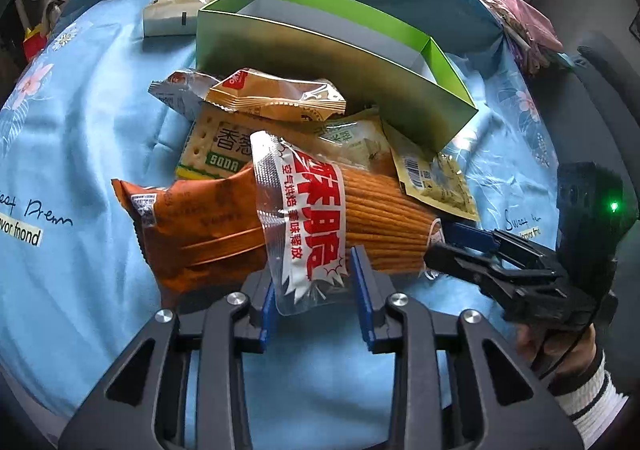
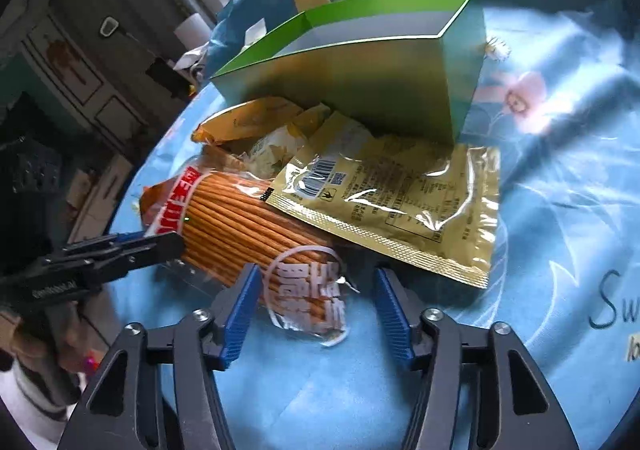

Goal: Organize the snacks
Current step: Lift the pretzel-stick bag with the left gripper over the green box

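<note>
Left hand-held gripper (image 1: 316, 282): blue pads set on either side of the clear printed end flap of the biscuit-stick packet (image 1: 304, 217); whether they actually pinch the flap cannot be told. Right hand-held gripper (image 2: 316, 302): jaws open, straddling the packet's opposite end, which lies beside the left pad, clear of the right one. The packet lies across the front of a loose heap of snacks: a soda-cracker pack (image 1: 216, 153), a small yellow sachet (image 1: 276, 95) and a flat gold pouch (image 2: 400, 209). Just behind the heap stands the green box (image 1: 332, 61), open-topped, with nothing visible inside. All rests on a blue flowered bedsheet (image 1: 88, 137). Progress, as judged: barely begun; no snack is seen in the box, and every packet remains to be placed, starting with the biscuit sticks.
</note>
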{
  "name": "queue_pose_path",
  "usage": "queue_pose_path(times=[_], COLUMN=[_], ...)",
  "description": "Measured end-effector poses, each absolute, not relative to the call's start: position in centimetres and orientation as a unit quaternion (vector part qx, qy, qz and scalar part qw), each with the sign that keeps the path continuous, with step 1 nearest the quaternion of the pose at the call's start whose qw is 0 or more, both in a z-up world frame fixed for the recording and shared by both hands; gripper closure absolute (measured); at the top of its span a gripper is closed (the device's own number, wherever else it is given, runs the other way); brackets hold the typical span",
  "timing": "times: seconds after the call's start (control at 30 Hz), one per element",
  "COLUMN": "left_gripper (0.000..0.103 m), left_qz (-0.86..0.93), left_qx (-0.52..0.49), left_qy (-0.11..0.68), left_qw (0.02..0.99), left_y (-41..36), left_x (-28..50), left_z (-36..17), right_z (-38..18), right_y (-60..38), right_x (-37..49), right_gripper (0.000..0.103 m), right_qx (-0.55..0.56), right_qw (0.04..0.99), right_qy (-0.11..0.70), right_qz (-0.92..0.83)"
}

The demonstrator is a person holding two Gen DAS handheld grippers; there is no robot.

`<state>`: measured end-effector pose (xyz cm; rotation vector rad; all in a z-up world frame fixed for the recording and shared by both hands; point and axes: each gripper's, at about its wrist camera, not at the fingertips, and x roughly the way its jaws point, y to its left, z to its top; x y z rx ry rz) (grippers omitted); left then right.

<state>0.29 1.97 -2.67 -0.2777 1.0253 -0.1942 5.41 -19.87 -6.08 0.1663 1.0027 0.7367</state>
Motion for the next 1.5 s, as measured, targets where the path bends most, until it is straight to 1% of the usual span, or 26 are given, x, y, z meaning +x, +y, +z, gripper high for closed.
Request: queue_pose_path(times=[0.03,0.07,0.17,0.2,0.23,0.27,0.43,0.53,0.6,0.73,1.2,1.5], left_gripper=[0.071,0.071,0.071,0.072,0.072,0.072,0.071,0.071,0.072,0.072,0.072,0.071], left_qz=[-0.093,-0.094,-0.094,-0.093,-0.091,-0.084,-0.084,-0.084,-0.086,-0.086,-0.102,-0.108], left_qx=[-0.133,-0.133,-0.126,-0.123,-0.121,-0.117,-0.117,-0.124,-0.125,-0.120,-0.112,-0.095], left_qy=[0.488,0.489,0.492,0.492,0.492,0.492,0.492,0.490,0.487,0.476,0.425,0.390], left_qw=[0.857,0.857,0.856,0.857,0.857,0.859,0.859,0.859,0.860,0.867,0.892,0.910], left_y=[2.0,2.0,1.9,1.9,1.9,1.9,2.2,2.7,2.9,3.0,2.5,2.1], left_x=[0.3,0.4,0.4,0.5,0.5,0.5,0.3,0.0,-0.3,-1.0,-1.3,0.9], left_z=[-2.6,-2.6,-2.8,-2.8,-2.7,-2.7,-2.8,-2.5,-2.3,-1.3,3.5,7.1], right_z=[-6.1,-6.1,-6.2,-6.2,-6.2,-6.4,-6.6,-6.6,-6.6,-6.0,-0.5,3.3], right_y=[-19.7,-19.3,-18.4,-18.1,-17.9,-17.9,-17.7,-17.8,-17.8,-17.7,-18.8,-19.0], right_x=[5.5,5.5,5.5,5.4,5.4,5.5,5.3,4.7,4.6,4.1,3.3,4.6], right_gripper=[0.024,0.021,0.020,0.023,0.038,0.060,0.063,0.068,0.069,0.069,0.069,0.069], right_qx=[0.079,0.073,0.058,0.051,0.045,0.047,0.050,0.061,0.064,0.070,0.067,0.061], right_qw=[0.803,0.799,0.795,0.798,0.799,0.792,0.786,0.788,0.785,0.789,0.820,0.840], right_qy=[0.470,0.471,0.465,0.462,0.461,0.466,0.464,0.457,0.456,0.450,0.394,0.354], right_qz=[0.357,0.367,0.385,0.384,0.384,0.392,0.405,0.408,0.413,0.413,0.409,0.406])
